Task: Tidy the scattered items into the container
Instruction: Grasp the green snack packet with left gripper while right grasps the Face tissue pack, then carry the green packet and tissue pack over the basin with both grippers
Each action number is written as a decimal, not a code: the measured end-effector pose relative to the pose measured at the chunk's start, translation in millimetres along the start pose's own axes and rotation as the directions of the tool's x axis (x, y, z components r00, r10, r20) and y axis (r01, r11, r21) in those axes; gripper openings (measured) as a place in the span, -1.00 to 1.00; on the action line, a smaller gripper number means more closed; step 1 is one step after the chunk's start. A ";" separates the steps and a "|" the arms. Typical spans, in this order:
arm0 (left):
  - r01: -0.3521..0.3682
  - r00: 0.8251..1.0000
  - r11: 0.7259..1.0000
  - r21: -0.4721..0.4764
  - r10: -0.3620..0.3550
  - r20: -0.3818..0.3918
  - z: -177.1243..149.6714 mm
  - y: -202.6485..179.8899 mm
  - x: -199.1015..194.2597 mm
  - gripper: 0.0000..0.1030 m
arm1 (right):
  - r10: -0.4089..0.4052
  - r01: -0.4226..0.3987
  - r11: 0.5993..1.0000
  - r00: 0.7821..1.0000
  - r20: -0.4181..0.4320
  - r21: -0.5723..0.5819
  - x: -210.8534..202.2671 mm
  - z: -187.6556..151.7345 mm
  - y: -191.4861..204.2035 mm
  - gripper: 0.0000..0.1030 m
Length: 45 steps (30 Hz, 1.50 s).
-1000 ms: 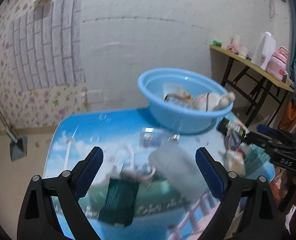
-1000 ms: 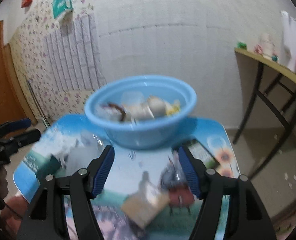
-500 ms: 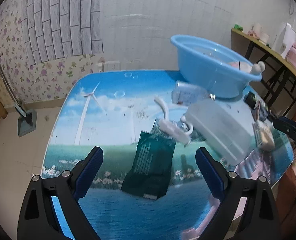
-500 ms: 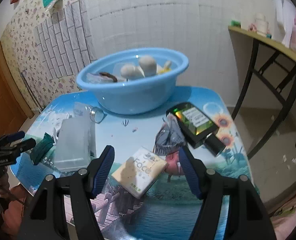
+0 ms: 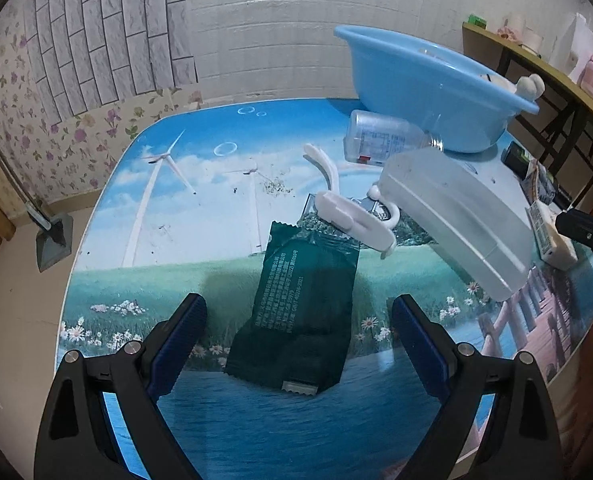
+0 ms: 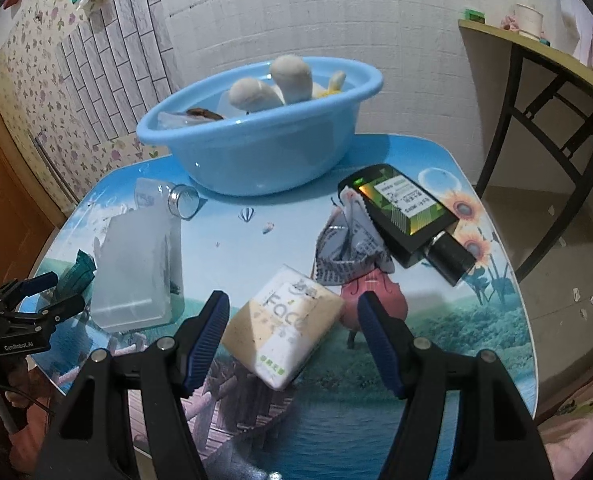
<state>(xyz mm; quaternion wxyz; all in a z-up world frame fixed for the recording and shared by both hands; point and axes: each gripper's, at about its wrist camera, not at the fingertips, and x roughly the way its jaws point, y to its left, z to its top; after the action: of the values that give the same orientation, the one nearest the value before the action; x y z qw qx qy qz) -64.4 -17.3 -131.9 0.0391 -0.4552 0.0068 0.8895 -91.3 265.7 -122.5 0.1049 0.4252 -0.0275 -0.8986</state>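
Observation:
A blue basin point(image 6: 256, 140) holding a plush toy and other items stands at the table's far side; it also shows in the left wrist view point(image 5: 424, 88). My left gripper point(image 5: 296, 320) is open, low over a dark green packet point(image 5: 300, 312). White hooks point(image 5: 348, 216), a clear bottle point(image 5: 380, 142) and a frosted plastic box point(image 5: 456, 216) lie beyond it. My right gripper point(image 6: 292, 320) is open around a white tissue pack point(image 6: 284, 324). A black bottle point(image 6: 404, 216) and a crumpled wrapper point(image 6: 348, 248) lie behind it.
The picture-printed table point(image 5: 176, 208) has rounded edges. A dustpan point(image 5: 52, 236) stands on the floor at left. A yellow side table point(image 6: 544, 64) with black legs stands at right. The left gripper shows in the right wrist view point(image 6: 28, 304).
Both grippers have dropped and tilted down toward the table. The left one closed in on the green packet, the right one on the tissue pack. Both stay open.

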 end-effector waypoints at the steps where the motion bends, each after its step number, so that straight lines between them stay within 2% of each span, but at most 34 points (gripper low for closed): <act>1: -0.002 1.000 1.000 0.004 0.002 0.000 -0.1 0.2 -0.3 0.83 | -0.001 0.001 1.000 1.000 -0.002 -0.002 0.2 -0.1 0.4 0.29; 2: -0.002 1.000 1.000 0.006 0.002 0.002 -0.3 0.4 -0.3 0.83 | 0.000 0.000 1.000 1.000 -0.004 -0.005 0.8 -0.1 1.6 0.29; 4: 0.000 1.000 1.000 0.009 0.000 -0.001 -1.1 0.0 1.2 0.99 | 0.003 -0.003 1.000 1.000 -0.007 -0.010 1.4 0.0 4.2 0.29; 11: -0.004 1.000 1.000 0.008 0.004 0.015 -1.4 -0.2 0.4 1.00 | -0.014 0.013 0.998 1.000 -0.019 -0.059 7.1 -3.0 18.7 0.30; 16: -0.001 1.000 1.000 0.009 0.001 0.025 -1.1 0.7 2.2 1.00 | -0.027 0.026 0.996 1.000 -0.008 -0.082 12.3 -3.9 22.5 0.43; 19: -0.012 0.999 1.000 -0.018 0.013 0.048 -3.1 5.0 1.4 0.99 | -0.066 0.064 0.992 0.998 -0.013 -0.109 19.2 -4.5 24.7 0.44; 21: -0.007 0.999 1.000 -0.008 0.008 0.053 -2.5 4.7 0.7 0.86 | -0.060 0.059 0.992 0.998 -0.005 -0.114 18.3 -3.1 24.6 0.34; 22: -0.002 0.998 1.000 0.002 0.001 0.058 -1.6 3.8 -0.1 0.65 | -0.054 0.054 0.992 0.999 -0.001 -0.112 16.9 -2.3 23.8 0.11; 23: 0.001 0.998 1.000 0.016 -0.002 0.065 -0.3 2.2 -1.1 0.53 | -0.049 0.049 0.992 0.999 0.001 -0.113 14.7 -1.3 22.8 -0.04; 25: 0.006 0.997 1.000 0.028 -0.008 0.073 2.1 0.6 -1.8 0.09 | -0.039 0.039 0.993 0.999 0.000 -0.109 12.2 -1.4 20.0 -0.06; 27: 0.004 0.997 1.000 0.028 -0.006 0.077 4.4 0.0 -1.8 -0.12 | -0.025 0.025 0.995 1.000 0.003 -0.098 9.2 -2.2 15.8 -0.07; 33: -0.008 0.999 1.000 0.025 0.007 0.048 8.8 -1.9 -2.1 -0.13 | 0.004 0.003 0.993 0.998 0.055 -0.122 -6.6 -0.6 20.9 -0.08; 45: 0.011 0.994 0.999 -0.041 -0.007 0.105 23.3 6.3 -31.2 -0.13 | 0.061 -0.050 0.993 0.994 0.091 -0.111 -21.9 -0.5 18.9 -0.08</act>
<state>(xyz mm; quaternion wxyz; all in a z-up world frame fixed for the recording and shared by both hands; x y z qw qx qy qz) -65.6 -24.4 -93.1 0.0340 -0.4085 -0.0161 0.9120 -74.3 251.9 -103.6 0.1515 0.3753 0.0047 -0.9144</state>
